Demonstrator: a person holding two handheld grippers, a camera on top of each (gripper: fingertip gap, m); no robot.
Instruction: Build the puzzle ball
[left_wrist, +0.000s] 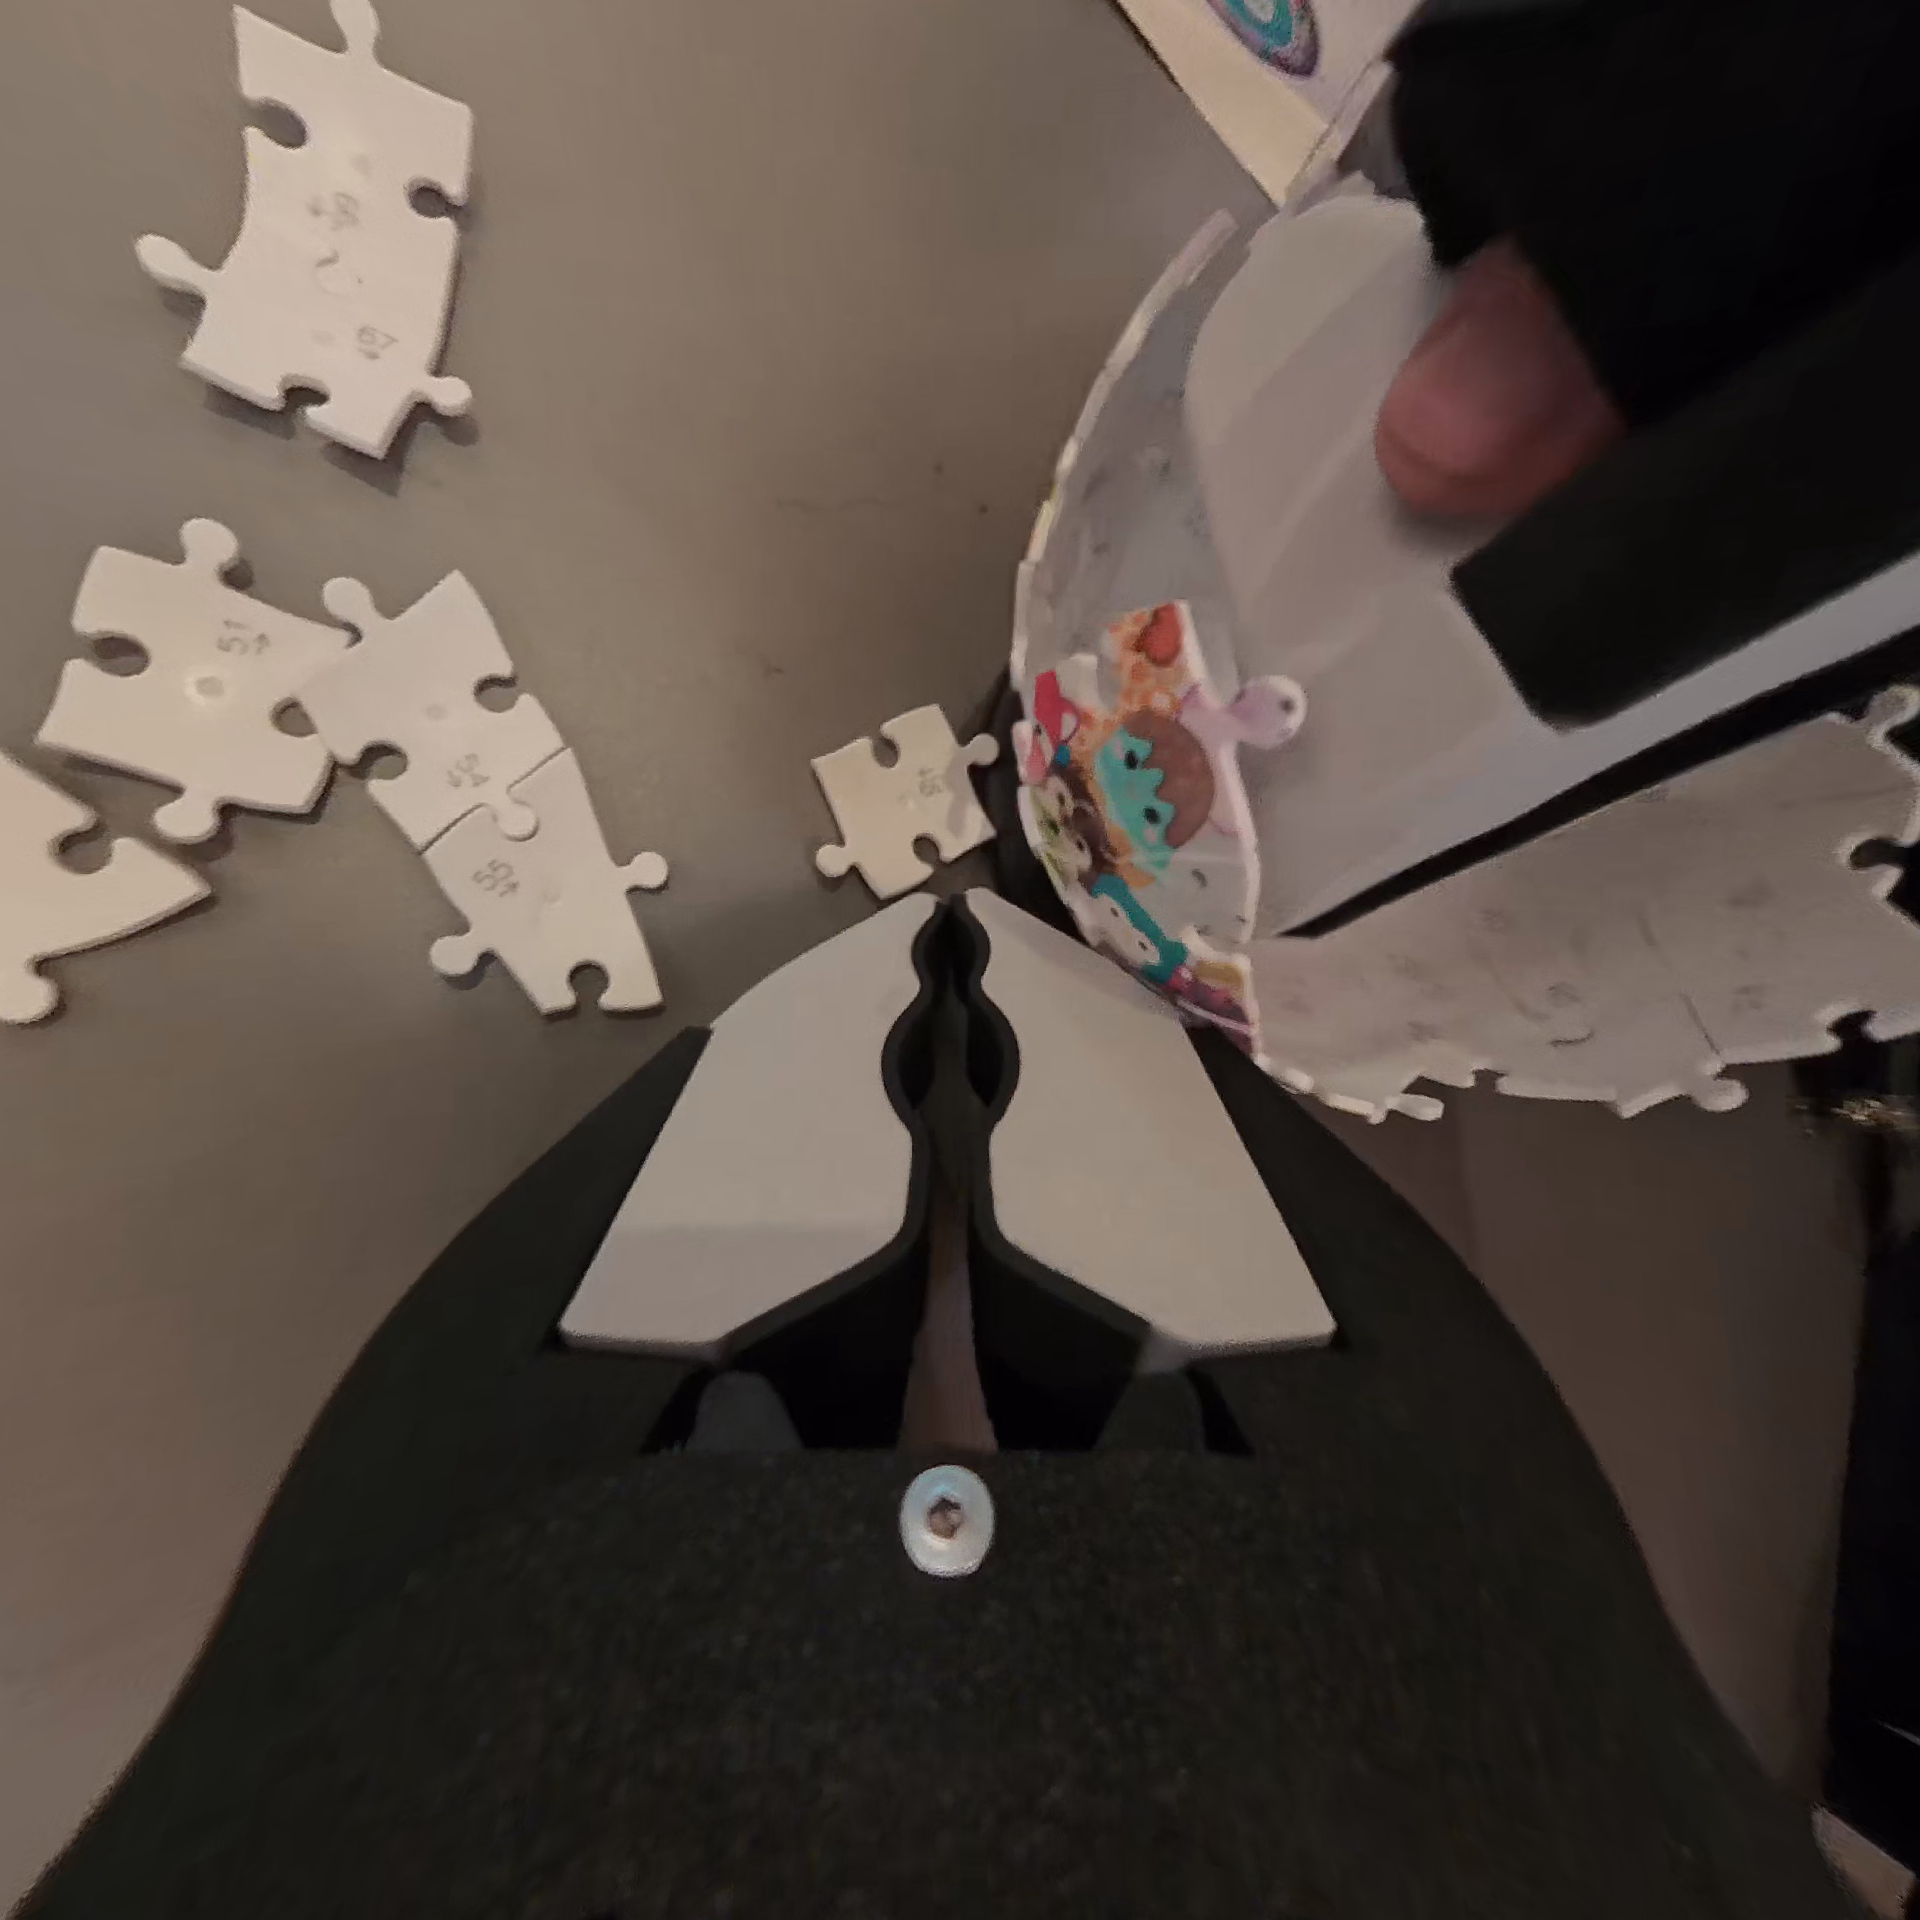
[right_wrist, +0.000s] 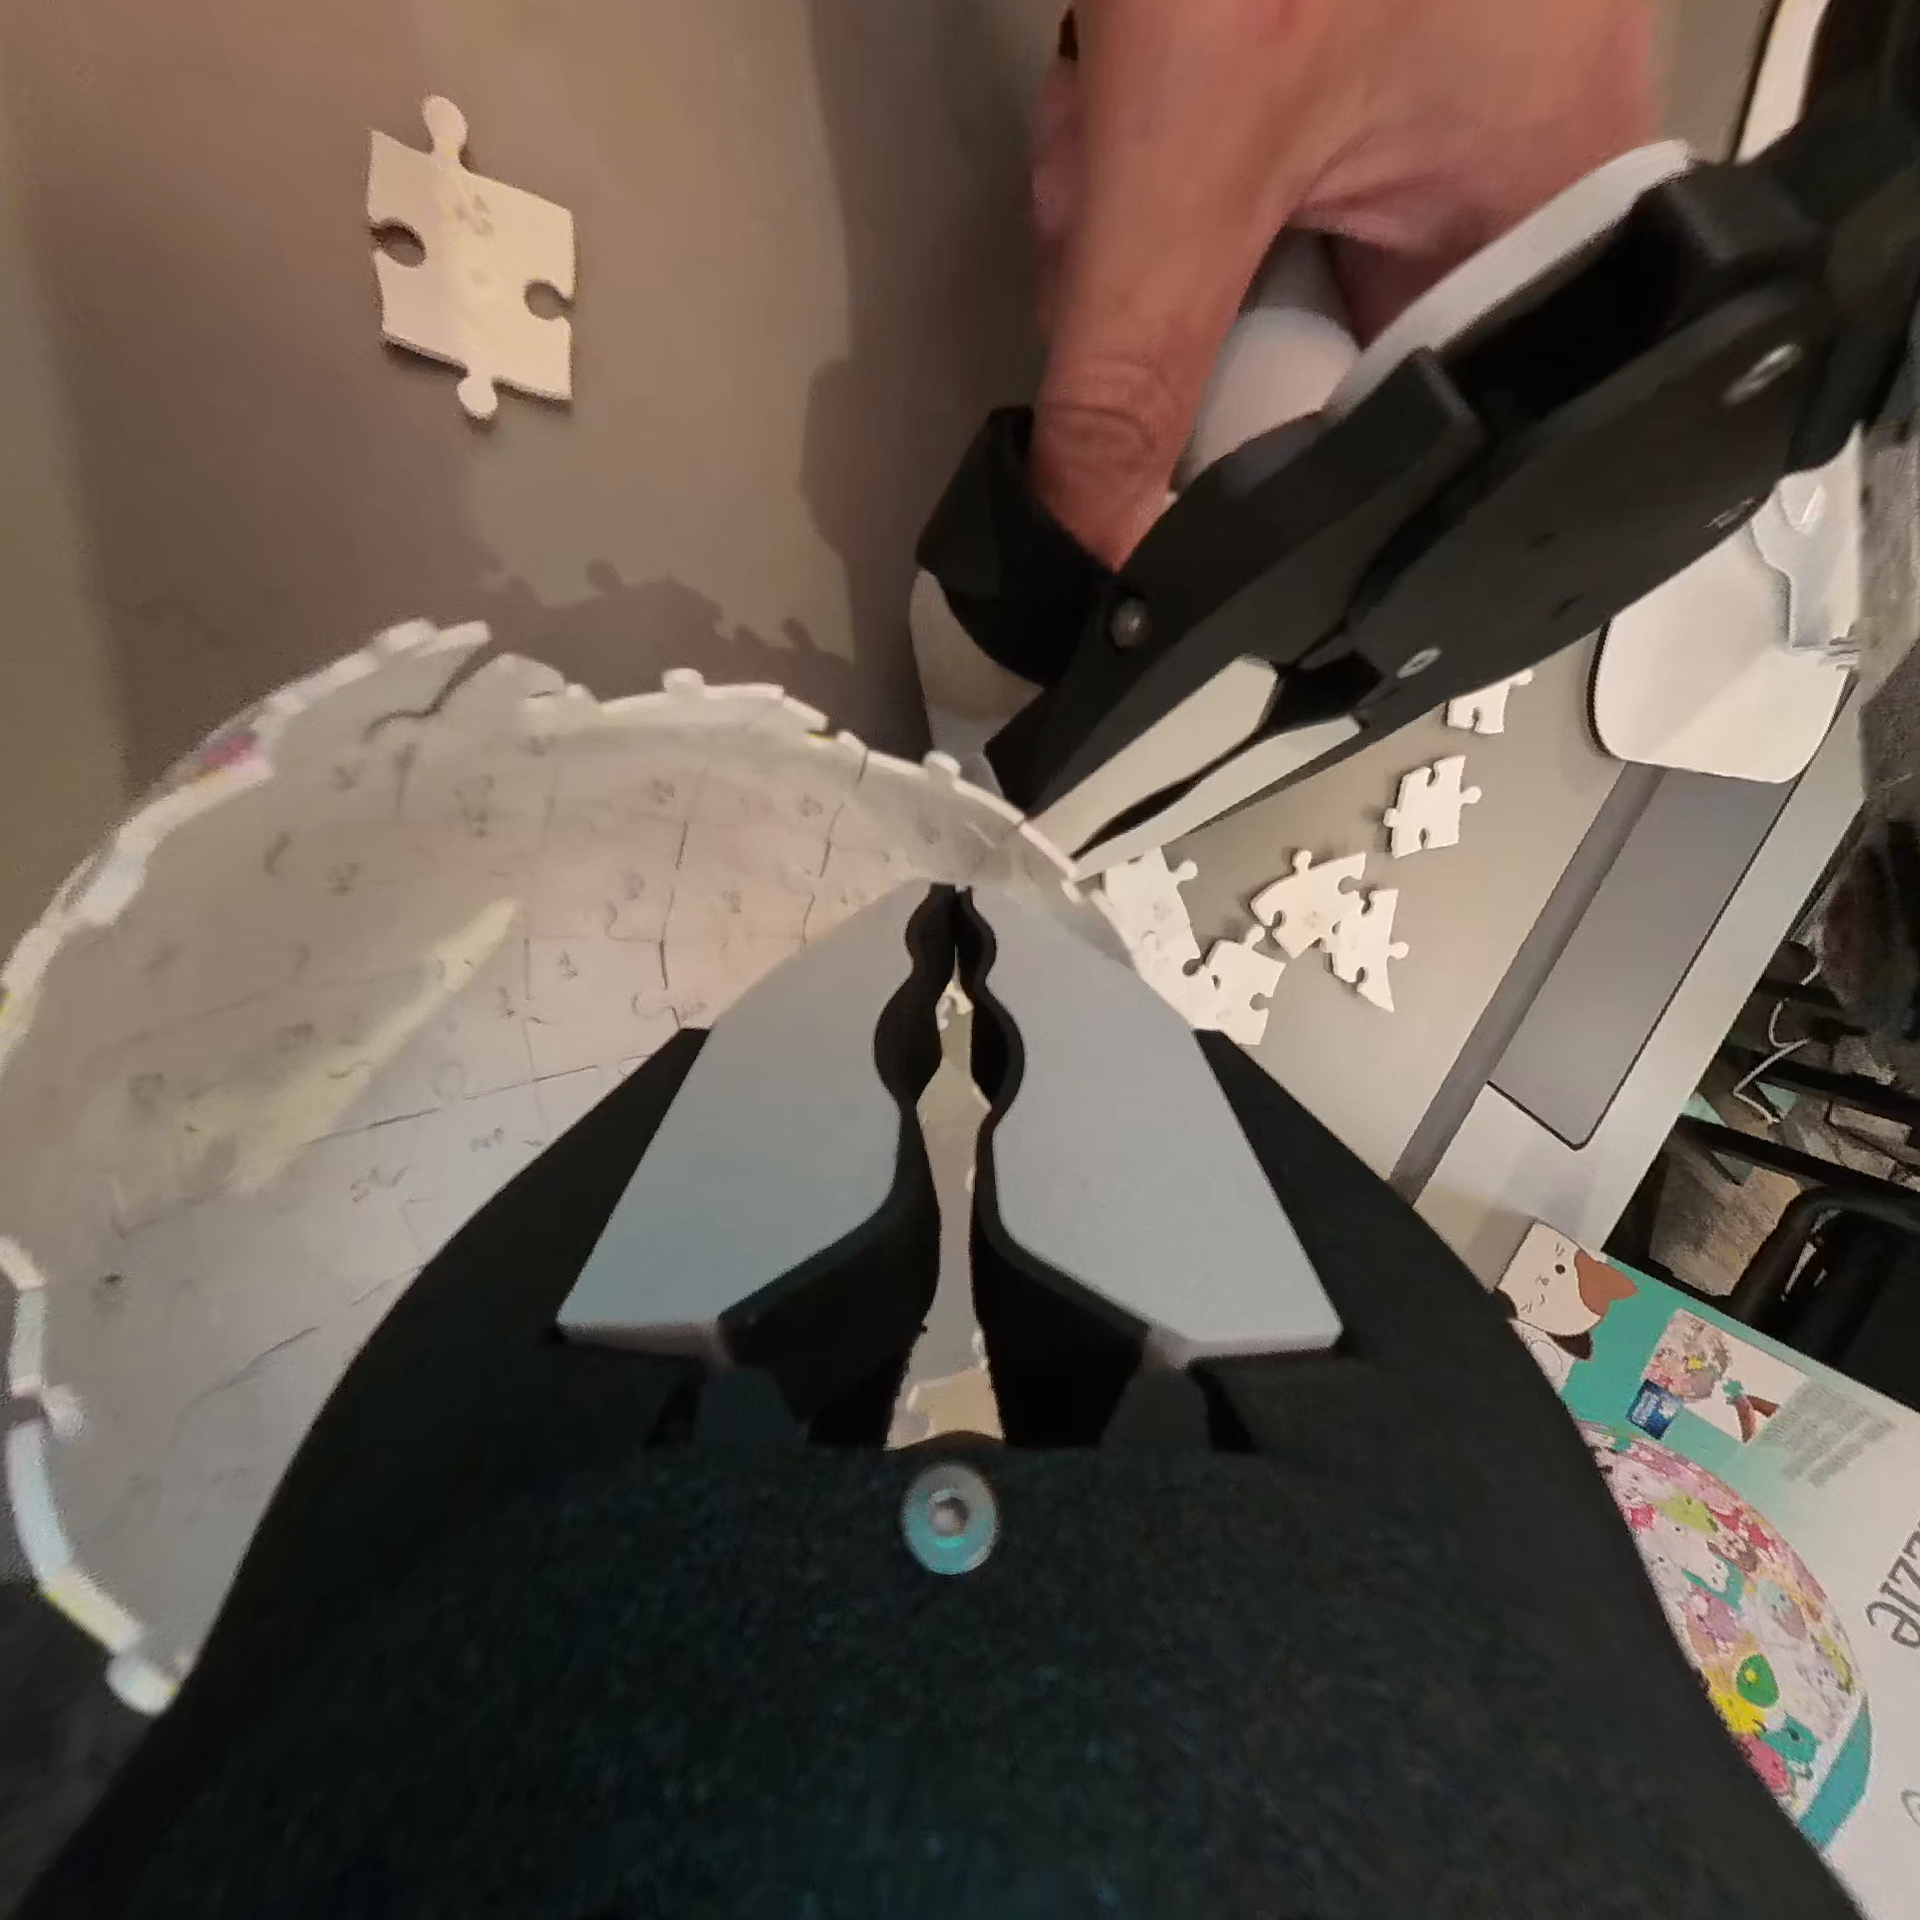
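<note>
Plainly, the weak spot is the grip on the half-built ball (right_wrist: 436, 935), an open shell of joined white pieces held tilted above the grey table (left_wrist: 727, 416), hollow side toward the right wrist camera. The right gripper (right_wrist: 954, 899) has its fingers pressed together at the shell's toothed rim and seems to pinch that thin wall, though the contact itself is hidden behind the tips. A hold so near the edge could let the curved wall flex, and a seam might pop or the whole shell might swing and slip out. The left gripper (left_wrist: 954, 914) is also pressed together with nothing visible between its fingers, its tips at the same stretch of rim, just beside the printed outer face. A push there could lever the rim tabs apart or knock the shell out of the other tool's hold. A single loose piece (left_wrist: 904, 800) lies just ahead of the left tips, close under the shell, and could be brushed away. As a bowl, the shell holds no loose pieces that I can see. The printed puzzle box (right_wrist: 1714, 1455) lies at the table's near right, and I cannot tell what is inside it. Other spare pieces (left_wrist: 343, 239) lie blank side up, scattered on the table.
</note>
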